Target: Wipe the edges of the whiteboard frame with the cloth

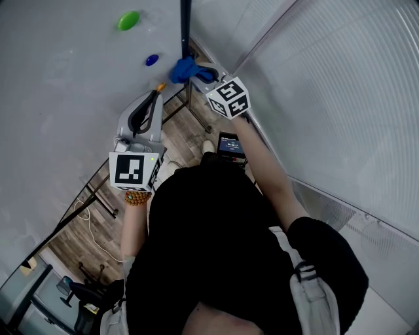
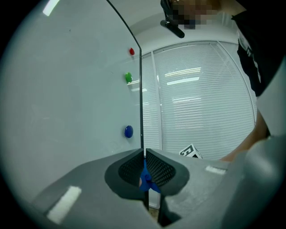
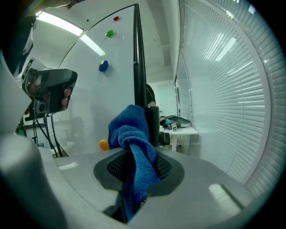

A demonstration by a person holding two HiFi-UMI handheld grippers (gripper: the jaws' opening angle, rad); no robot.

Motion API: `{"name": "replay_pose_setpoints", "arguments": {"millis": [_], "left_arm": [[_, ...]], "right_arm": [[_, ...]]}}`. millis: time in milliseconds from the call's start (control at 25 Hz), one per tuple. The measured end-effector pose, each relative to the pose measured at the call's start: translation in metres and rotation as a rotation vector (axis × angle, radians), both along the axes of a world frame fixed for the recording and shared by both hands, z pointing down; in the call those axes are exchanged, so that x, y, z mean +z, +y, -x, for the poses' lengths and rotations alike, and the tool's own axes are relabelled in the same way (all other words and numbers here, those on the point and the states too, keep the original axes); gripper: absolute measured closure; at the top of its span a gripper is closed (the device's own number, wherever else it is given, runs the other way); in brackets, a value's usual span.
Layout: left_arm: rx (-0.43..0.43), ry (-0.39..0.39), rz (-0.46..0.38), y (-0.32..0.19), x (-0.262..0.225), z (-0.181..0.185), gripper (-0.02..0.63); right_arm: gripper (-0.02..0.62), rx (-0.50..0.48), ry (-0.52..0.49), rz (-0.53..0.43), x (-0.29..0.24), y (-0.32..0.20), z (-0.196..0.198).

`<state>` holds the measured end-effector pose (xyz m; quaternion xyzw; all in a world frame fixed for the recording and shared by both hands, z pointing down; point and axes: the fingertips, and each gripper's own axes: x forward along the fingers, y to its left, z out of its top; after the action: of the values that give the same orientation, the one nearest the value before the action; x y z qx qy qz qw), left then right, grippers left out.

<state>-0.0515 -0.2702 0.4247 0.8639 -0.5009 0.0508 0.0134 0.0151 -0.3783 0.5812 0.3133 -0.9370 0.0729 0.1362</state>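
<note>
Blue cloth (image 3: 132, 134) in right gripper's (image 3: 136, 167) jaws

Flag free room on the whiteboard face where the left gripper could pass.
Free: bare board left of the green magnet and blue magnet, down to the left gripper. Crowded along the frame: cloth, right gripper, orange magnet.

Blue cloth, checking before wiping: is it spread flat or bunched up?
Bunched up: the blue terry cloth sits wadded between the right gripper's closed jaws.

A green magnet (image 1: 128, 20), blue magnet (image 1: 152, 60) and orange magnet (image 1: 160, 86) show left of white blinds (image 1: 340, 85).
</note>
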Motion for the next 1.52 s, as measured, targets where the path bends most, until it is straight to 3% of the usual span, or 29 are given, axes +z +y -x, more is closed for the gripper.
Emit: {"name": "replay_pose_setpoints", "arguments": {"millis": [1520], "left_arm": [[-0.114,-0.023,0.036,0.009,0.012,0.030,0.592]], "right_arm": [[0.503,-0.091,0.205,0.246,0.143,-0.005,0.018]]}}
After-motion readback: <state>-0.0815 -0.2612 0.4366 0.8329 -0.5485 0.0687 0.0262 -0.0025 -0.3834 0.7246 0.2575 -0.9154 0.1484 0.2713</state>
